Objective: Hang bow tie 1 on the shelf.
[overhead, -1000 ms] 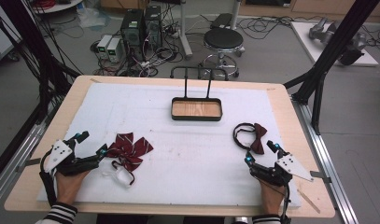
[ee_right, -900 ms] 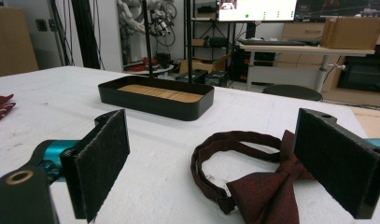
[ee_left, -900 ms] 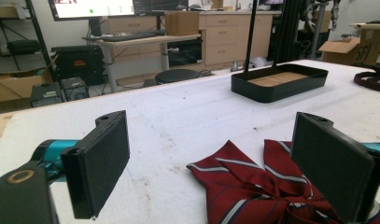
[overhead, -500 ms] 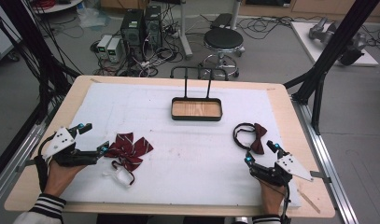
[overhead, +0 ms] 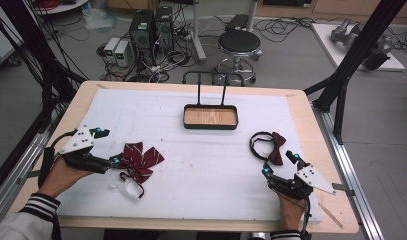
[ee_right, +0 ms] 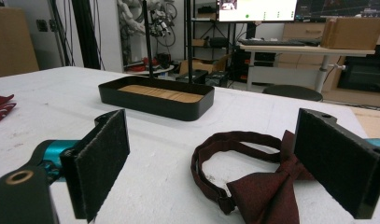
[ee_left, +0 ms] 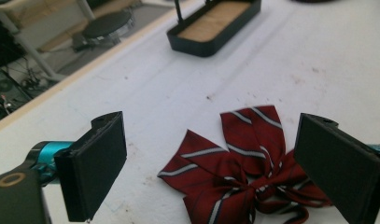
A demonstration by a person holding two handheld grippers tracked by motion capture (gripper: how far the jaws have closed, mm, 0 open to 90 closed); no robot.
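white foam sheet [overhead: 201, 165] is covering a wooden table [overhead: 311, 150], grey floor and computer towers sitting behind it. black tray [overhead: 211, 117] with a wood bottom and a tall wire handle is sitting upper centre of the sheet, well apart from both grippers.

left gripper [overhead: 105, 150] is lying low at the left side of the sheet, held in the person's left hand [overhead: 61, 175], jaws pointing right toward the striped red bow [overhead: 139, 161]. its jaws are standing wide apart and gripping nothing. in the left gripper view the striped red bow [ee_left: 243, 168] is lying flat on the foam, just ahead of and between the two black pads [ee_left: 96, 163], closer to the right-hand pad, which is overlapping its edge in that view; cannot tell if touching. a small clear clip or strap [overhead: 125, 189] is lying just below the bow.

right gripper [overhead: 280, 164] is resting at the right front of the sheet, jaws pointing up toward the dark red bow tie [overhead: 275, 147]. its jaws are also spread wide, nothing held. in the right gripper view the dark red bow tie [ee_right: 267, 191] with its looped neck band [ee_right: 225, 154] is lying between the pads, knot near the right-hand pad, band curling out toward the middle.
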